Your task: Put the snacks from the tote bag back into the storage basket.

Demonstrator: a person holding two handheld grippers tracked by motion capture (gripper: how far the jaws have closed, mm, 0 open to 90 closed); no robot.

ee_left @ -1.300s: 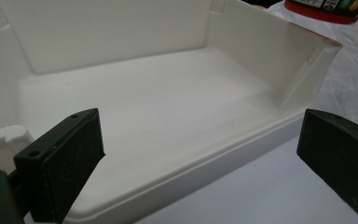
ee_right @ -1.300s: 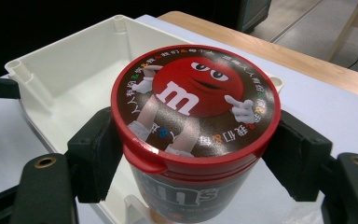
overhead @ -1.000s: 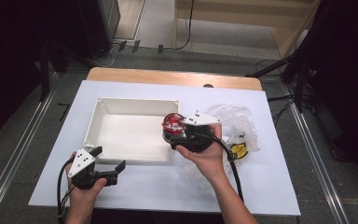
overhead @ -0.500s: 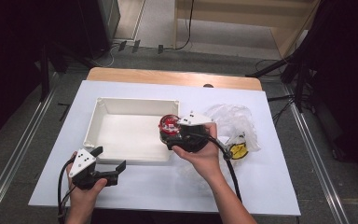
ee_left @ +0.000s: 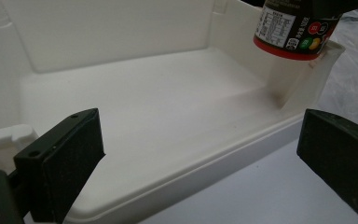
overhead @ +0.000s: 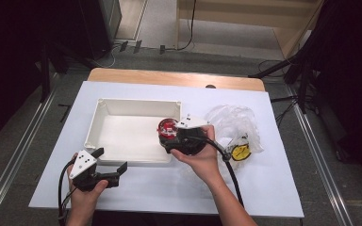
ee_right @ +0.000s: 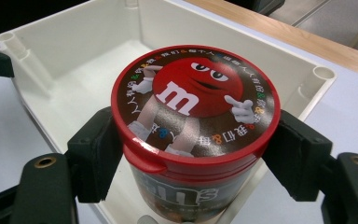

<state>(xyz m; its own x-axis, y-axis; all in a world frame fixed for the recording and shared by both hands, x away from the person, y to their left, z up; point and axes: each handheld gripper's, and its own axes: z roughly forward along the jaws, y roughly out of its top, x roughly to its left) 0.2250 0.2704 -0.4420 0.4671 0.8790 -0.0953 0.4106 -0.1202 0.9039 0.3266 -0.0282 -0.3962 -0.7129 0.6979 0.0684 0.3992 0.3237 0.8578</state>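
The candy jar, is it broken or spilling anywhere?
No. The candy jar looks whole, its red lid on, held upright by the right hand-held gripper over the white bin's corner. Nothing has spilled.

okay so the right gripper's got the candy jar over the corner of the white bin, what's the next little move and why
Probably carry the M&M's jar a little further over the white bin, then lower it. The right gripper is shut on the jar just under its red lid, and in the left gripper view the jar's base hangs above the bin's corner wall, not the floor. The left gripper waits open beside the bin.
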